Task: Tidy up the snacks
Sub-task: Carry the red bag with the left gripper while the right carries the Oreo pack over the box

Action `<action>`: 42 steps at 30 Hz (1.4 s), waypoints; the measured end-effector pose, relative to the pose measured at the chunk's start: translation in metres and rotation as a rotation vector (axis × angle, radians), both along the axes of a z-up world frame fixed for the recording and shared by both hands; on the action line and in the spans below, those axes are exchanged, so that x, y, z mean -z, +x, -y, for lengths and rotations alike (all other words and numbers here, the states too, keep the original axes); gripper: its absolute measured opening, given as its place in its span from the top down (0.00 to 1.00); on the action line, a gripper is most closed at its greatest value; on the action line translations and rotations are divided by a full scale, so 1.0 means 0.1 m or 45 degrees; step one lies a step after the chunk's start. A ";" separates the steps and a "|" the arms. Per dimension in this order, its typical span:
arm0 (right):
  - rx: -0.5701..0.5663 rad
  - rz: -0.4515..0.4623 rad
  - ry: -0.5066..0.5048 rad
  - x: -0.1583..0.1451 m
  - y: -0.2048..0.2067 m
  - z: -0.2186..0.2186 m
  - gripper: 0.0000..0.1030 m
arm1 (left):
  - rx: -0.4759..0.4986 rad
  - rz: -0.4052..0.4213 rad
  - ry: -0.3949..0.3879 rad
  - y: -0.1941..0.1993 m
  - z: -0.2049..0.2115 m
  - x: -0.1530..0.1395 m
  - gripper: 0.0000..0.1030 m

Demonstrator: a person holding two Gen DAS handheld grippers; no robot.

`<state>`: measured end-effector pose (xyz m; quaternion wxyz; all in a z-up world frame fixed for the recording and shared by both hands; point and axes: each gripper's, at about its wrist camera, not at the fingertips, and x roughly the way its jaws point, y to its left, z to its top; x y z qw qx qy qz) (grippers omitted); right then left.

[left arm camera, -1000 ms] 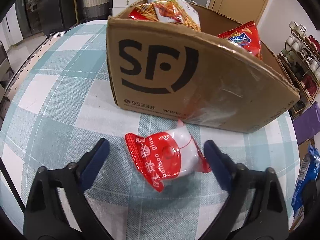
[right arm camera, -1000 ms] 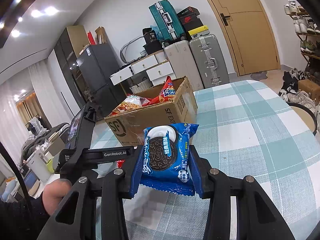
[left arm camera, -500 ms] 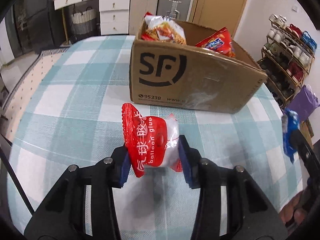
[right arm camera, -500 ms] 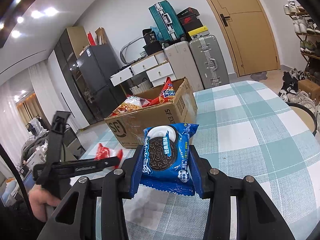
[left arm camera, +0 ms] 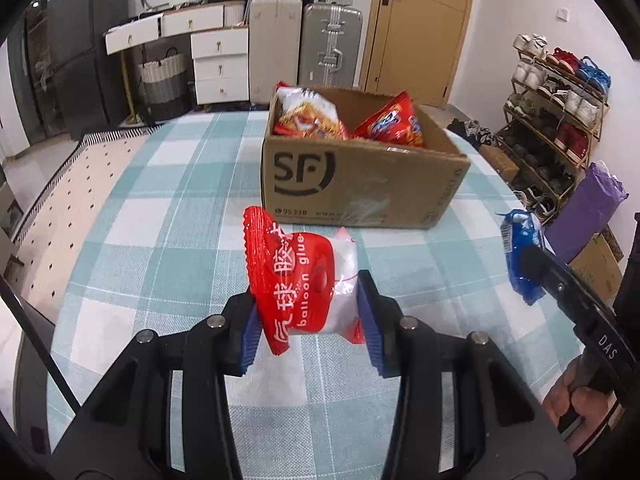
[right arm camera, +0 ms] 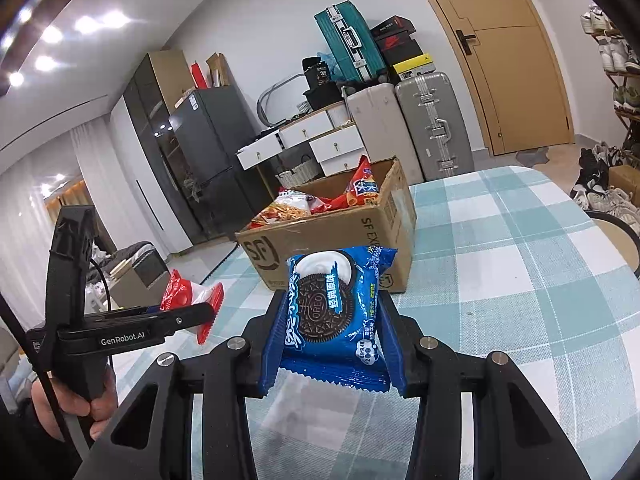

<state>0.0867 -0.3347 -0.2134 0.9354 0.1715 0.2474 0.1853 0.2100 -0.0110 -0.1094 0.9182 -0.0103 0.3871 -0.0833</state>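
The left gripper [left arm camera: 308, 320] has lifted the red balloon-glue packet [left arm camera: 302, 284] off the table; the right gripper [right arm camera: 334, 340] clamps the Oreo pack [right arm camera: 334, 312]. Both are mid-carry and next need releasing over the box [left arm camera: 360, 184] ahead.

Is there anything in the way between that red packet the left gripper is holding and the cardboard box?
Nothing visible. The red balloon glue packet is held above the checked tablecloth, and only bare cloth lies between it and the SF cardboard box. The box's near wall must be cleared, and two snack bags already sit inside.
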 end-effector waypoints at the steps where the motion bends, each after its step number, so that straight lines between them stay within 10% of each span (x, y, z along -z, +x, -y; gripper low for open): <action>1: -0.003 0.002 0.005 -0.04 -0.02 0.00 0.58 | -0.002 0.015 0.013 -0.03 0.01 -0.05 0.61; 22: -0.176 0.157 -0.054 -1.73 -0.10 -0.20 0.58 | 0.167 0.251 0.106 -0.27 0.18 -1.62 0.61; 33: -0.187 0.139 -0.059 -2.61 0.50 -0.20 0.58 | 0.143 0.202 0.005 0.27 0.23 -2.58 0.61; 42: -0.175 0.045 -0.056 -2.75 1.27 -0.26 0.58 | 0.143 0.198 0.046 0.98 0.45 -2.87 0.60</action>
